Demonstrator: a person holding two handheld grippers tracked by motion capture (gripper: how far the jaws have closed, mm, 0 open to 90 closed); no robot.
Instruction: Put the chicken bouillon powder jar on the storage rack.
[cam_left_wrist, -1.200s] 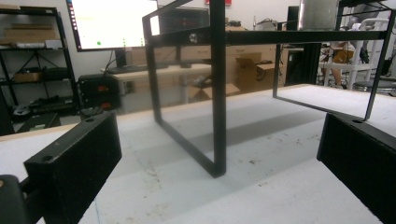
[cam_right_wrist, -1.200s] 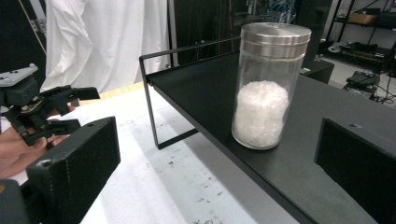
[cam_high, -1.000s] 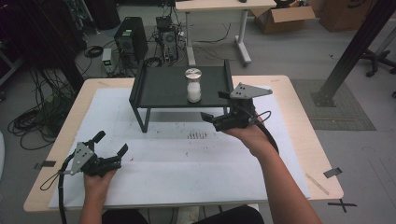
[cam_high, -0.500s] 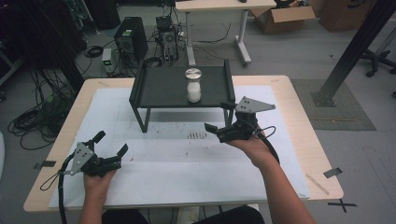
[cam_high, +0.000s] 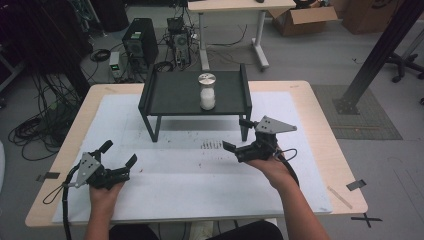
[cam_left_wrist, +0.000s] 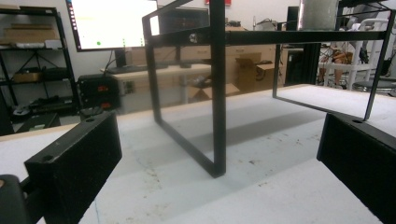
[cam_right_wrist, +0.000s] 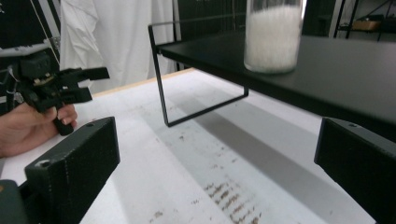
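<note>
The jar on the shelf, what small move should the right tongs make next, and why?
Probably lift and reach forward toward the jar. The right tongs are open, below and in front of the shelf; the jar stands upright on it, untouched, with nothing between.

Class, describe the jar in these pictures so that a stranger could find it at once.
Start at the pale wooden table with its white mat. At its far side stands a low black metal shelf. On top, right of centre, stands the clear glass jar with a silver lid, part full of white grains, the one object there.
</note>
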